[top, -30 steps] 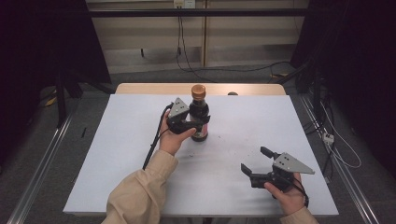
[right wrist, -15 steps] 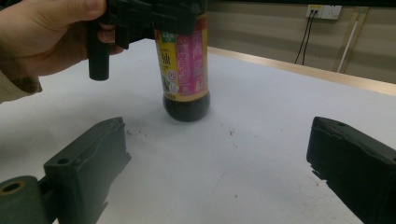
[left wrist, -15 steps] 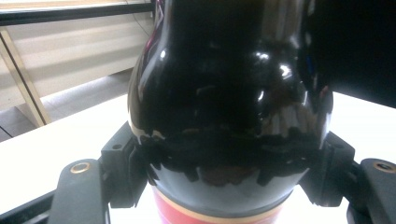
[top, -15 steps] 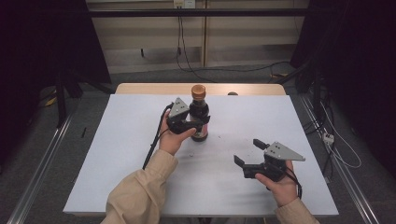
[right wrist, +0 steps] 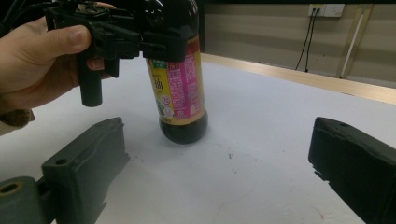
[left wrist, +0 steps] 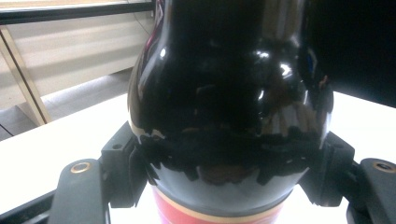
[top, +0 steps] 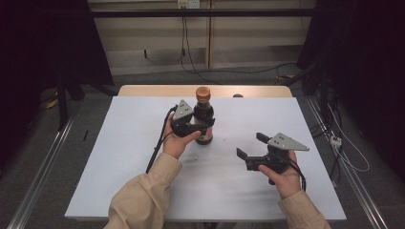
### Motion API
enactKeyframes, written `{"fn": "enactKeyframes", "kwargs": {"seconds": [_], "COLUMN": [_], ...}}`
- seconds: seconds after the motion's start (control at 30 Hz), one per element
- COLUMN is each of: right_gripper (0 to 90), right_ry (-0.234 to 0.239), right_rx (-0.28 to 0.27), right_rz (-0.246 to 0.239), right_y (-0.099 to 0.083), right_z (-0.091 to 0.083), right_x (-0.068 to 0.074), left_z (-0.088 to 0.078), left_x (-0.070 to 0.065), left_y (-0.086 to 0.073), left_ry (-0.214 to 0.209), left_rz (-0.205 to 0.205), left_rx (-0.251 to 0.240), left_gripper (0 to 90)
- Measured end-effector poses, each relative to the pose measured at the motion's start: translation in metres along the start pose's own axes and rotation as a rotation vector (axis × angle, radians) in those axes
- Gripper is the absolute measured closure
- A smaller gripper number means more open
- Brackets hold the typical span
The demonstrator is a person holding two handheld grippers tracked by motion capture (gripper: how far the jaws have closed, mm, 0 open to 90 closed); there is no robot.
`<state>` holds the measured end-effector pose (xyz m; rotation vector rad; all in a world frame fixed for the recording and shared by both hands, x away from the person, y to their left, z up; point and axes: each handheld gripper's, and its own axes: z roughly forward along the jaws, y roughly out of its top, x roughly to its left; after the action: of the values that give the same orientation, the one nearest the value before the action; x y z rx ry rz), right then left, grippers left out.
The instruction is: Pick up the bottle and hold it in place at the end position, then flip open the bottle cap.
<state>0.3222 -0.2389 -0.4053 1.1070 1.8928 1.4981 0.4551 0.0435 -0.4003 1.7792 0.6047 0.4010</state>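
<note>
**Dark bottle upright in the left gripper's clamp, right gripper wide open beside it**

The bottle [top: 204, 117] stands on end on the white table [top: 119, 157], its long axis vertical, cap toward the ceiling and rounded base on the surface. It sits about midway between the table's left and right edges, nearer the far edge than the near one.

It is a glossy, near-black bottle with a bulging shoulder, a narrow neck and an orange-brown cap [top: 203, 92]. A red and pink label [right wrist: 180, 81] with small print and a gold border wraps the lower body; below it the dark base shows bare.

The left gripper [top: 193, 125] is closed on the bottle's shoulder, one jaw pressed against each side, with the person's left hand [top: 176, 143] wrapped around the handle. The right gripper [top: 248, 147] is held by the right hand [top: 282, 174] toward the near right corner, well apart from the bottle, its jaws spread wide with nothing between them.

The high view gives the cap, the bottle's place on the table and both beige sleeves [top: 143, 200]. The left gripper view, very close, shows the bottle [left wrist: 229, 107] pinched at its widest part, the jaw pads mirrored in the dark glass and a strip of red label at the bottom. The right gripper view shows the label's print, the base touching the table, a few small dark specks on the surface and the thumb over the left gripper [right wrist: 135, 39].
</note>
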Motion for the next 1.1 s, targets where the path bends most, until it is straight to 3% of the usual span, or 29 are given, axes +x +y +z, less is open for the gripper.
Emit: {"fn": "enactKeyframes", "kwargs": {"seconds": [0.63,0.8,1.1], "right_gripper": [4.9,8.5,23.6], "right_ry": [-0.034,-0.033,-0.023], "right_rx": [-0.001,0.003,0.001], "right_rz": [-0.005,-0.005,-0.010], "right_y": [0.032,0.043,0.057], "right_z": [0.031,0.038,0.049], "right_x": [0.000,0.000,0.001], "left_z": [0.000,0.000,0.000], "left_x": [-0.001,-0.001,-0.001], "left_y": [0.000,0.000,0.000], "left_ry": [0.000,-0.002,-0.002], "left_rz": [-0.005,-0.004,-0.003], "left_rx": [0.004,0.006,0.007], "left_gripper": [28.6,28.6,28.6]}}
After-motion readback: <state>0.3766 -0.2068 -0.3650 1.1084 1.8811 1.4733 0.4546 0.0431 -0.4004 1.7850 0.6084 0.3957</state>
